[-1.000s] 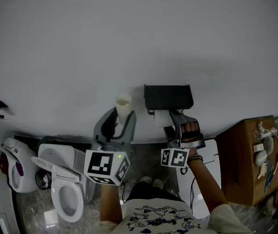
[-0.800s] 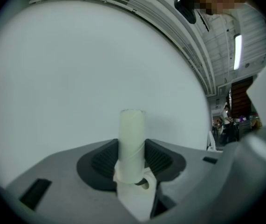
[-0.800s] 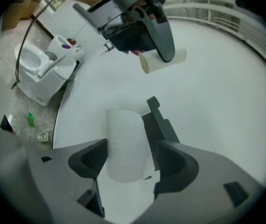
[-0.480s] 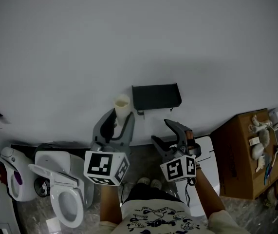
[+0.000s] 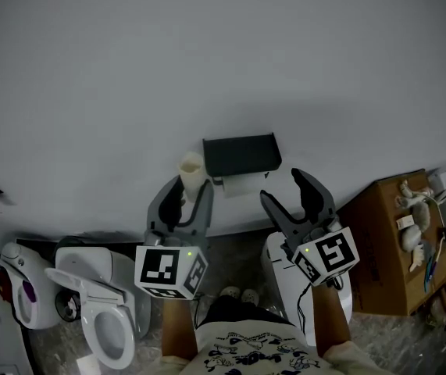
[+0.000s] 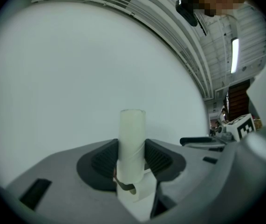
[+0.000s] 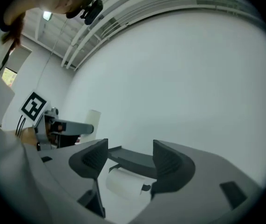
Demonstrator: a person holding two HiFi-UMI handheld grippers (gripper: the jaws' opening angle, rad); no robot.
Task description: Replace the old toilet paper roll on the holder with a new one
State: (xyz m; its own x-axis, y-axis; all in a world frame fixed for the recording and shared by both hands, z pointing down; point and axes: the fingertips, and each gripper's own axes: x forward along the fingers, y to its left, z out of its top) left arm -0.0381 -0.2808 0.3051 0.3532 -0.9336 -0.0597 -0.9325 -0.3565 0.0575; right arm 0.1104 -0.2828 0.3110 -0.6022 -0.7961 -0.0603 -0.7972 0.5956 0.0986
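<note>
Two grey plastic grippers point level at a plain, smooth white wall (image 5: 223, 69). The left gripper (image 6: 132, 149) is clamped on the old roll (image 6: 132, 134), a pale, matt cylinder stripped almost to its core. Its ribbed black pads press the cylinder's lower half from both sides. It stands upright between them, its open top rising clear above the jaws, and a thin curl of paper hangs loose at its foot. The right gripper (image 7: 130, 148) is empty, its two thick, rounded jaws standing wide apart with only air between the ribbed pads. Seen through that gap, the holder (image 5: 240, 155) is a flat, dark, box-shaped shelf fixed to the wall. Just beneath it a full white paper roll (image 5: 244, 183) hangs on its bar, soft-looking and plump, well apart from the open jaws. In the head view the holder sits between the two grippers, with the old roll just to its left. Lower left stands a glossy white toilet (image 5: 101, 311) with its oval seat down. At the right is a brown cardboard box (image 5: 387, 248).
</note>
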